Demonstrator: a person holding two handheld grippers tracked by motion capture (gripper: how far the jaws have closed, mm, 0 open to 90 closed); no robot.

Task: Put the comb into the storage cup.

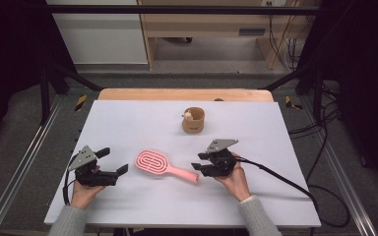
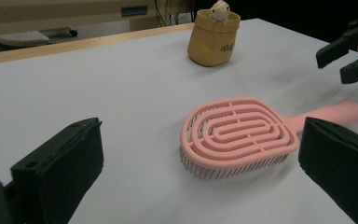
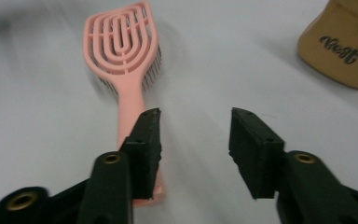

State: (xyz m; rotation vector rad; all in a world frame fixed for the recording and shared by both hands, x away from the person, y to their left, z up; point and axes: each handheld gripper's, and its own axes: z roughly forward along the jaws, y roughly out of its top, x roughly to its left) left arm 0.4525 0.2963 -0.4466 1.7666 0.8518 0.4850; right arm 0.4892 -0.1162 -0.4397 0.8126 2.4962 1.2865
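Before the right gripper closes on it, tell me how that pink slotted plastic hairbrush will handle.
The pink slotted plastic hairbrush looks moulded in one piece, so probably stiff, and its open slots suggest it is light. It lies bristles down, so a push would likely drag rather than roll. Its smooth narrow handle may swivel or slip in the right gripper, whose jaws stand open with the handle off-centre.

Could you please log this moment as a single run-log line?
left gripper: open, beside brush head | right gripper: open, nothing between jaws, at handle end | pink hairbrush: flat on table, bristles down | tan pouch: upright, beyond
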